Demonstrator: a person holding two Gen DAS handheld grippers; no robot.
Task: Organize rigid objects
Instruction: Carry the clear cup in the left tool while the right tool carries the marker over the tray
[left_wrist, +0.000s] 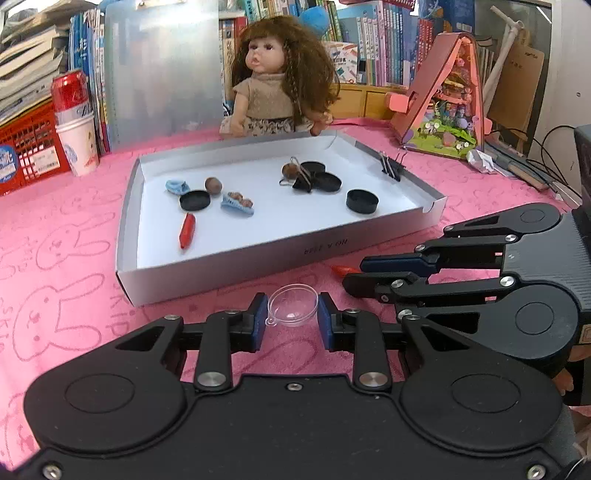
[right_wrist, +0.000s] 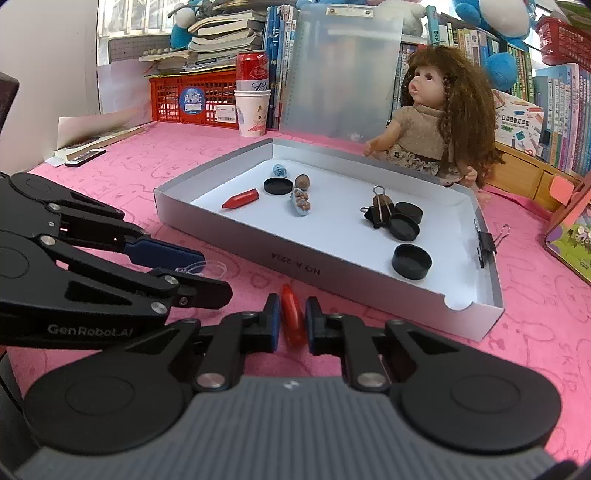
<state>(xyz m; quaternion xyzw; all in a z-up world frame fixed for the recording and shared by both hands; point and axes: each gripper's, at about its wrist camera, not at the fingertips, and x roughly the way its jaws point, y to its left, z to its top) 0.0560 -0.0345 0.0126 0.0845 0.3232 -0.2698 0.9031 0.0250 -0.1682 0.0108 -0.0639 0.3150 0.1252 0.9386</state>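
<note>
A shallow grey cardboard tray (left_wrist: 236, 266) (right_wrist: 258, 251) lies on the pink cloth. It holds several black caps (left_wrist: 362, 201), a red crayon (left_wrist: 187, 231), nuts, blue clips and a binder clip. My left gripper (left_wrist: 292, 320) has its pads on both sides of a clear plastic half-dome (left_wrist: 293, 309) on the cloth, touching it. My right gripper (right_wrist: 292, 322) has its pads around a second red crayon (right_wrist: 292, 318) in front of the tray. A small gap shows on each side of that crayon.
A doll (left_wrist: 280, 74) sits behind the tray. A red can on paper cups (left_wrist: 75, 122), a red crate (right_wrist: 192, 99), books and a clipboard (right_wrist: 343, 70) line the back. A pink toy house (left_wrist: 447, 99) stands at right. A black binder clip (right_wrist: 485, 245) grips the tray's rim.
</note>
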